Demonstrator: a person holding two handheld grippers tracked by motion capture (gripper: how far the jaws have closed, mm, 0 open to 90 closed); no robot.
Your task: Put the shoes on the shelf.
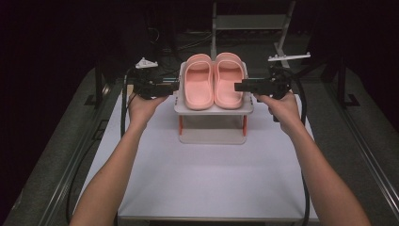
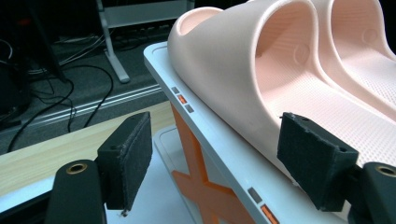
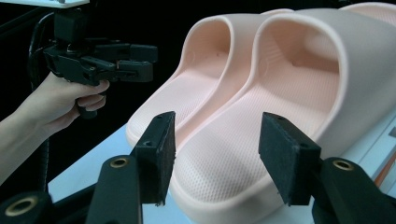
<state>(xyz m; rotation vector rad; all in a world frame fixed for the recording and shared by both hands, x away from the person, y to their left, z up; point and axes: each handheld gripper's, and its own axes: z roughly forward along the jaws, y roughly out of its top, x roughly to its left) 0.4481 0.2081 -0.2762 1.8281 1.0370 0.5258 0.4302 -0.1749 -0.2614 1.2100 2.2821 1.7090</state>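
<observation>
Matt, foam-like pink slippers (image 3: pixel 261 116) with dimpled footbeds are seen on a smooth white plastic stand (image 2: pixel 219 140); rough black tool pads (image 3: pixel 285 158).

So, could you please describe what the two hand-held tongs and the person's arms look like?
Both tongs, left and right, are black, pistol-shaped tools, each topped by a pale grey three-cornered plate. The jaws are flat black bars with brass-ringed holes, ending in rectangular pads faced with rough dark foam. A thick black cable trails from each. The forearms are bare: no sleeves, gloves or watch in view.
</observation>
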